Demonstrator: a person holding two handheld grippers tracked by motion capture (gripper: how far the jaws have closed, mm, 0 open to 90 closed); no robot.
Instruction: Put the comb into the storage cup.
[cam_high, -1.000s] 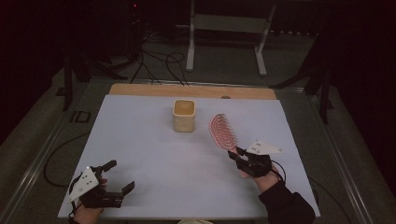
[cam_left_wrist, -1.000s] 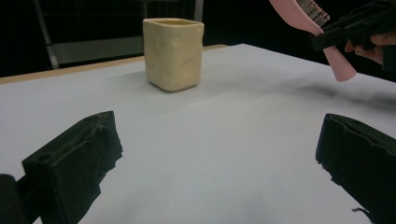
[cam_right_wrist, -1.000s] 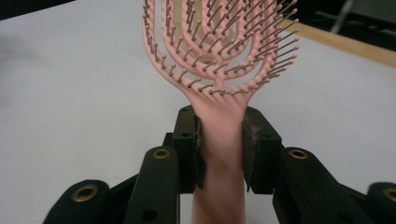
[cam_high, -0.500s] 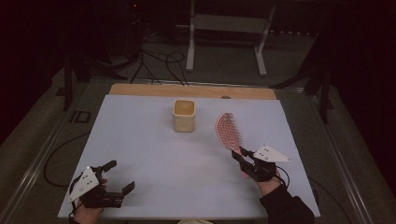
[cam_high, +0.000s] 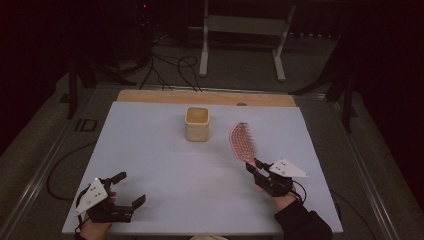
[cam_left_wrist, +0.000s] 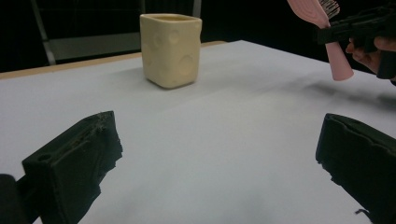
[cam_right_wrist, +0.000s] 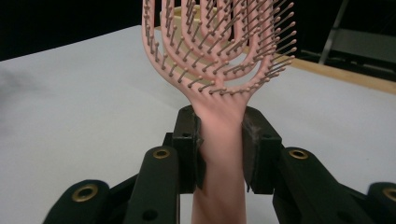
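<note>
A pink hairbrush (cam_high: 241, 142) (cam_right_wrist: 219, 51) stands up off the table, its handle clamped between the jaws of my right gripper (cam_high: 255, 169) (cam_right_wrist: 220, 140) at the right front of the white table (cam_high: 165, 165). Its bristles face the right gripper view camera. A cream square cup (cam_high: 197, 123) (cam_left_wrist: 171, 49) stands upright near the table's far middle, partly hidden behind the brush in the right gripper view. My left gripper (cam_high: 129, 189) (cam_left_wrist: 219, 154) rests at the front left corner, jaws wide apart with nothing between them. The left gripper view also catches the brush (cam_left_wrist: 327, 32) at its upper right.
A wooden strip (cam_high: 205, 97) runs along the table's far edge. Beyond it on the dark floor lie cables (cam_high: 170, 62) and a metal stand (cam_high: 245, 30). Bare tabletop lies between the two grippers and around the cup.
My right gripper has shifted slightly rightward and nearer with the brush, which now stands more upright. The left gripper has stayed put.
</note>
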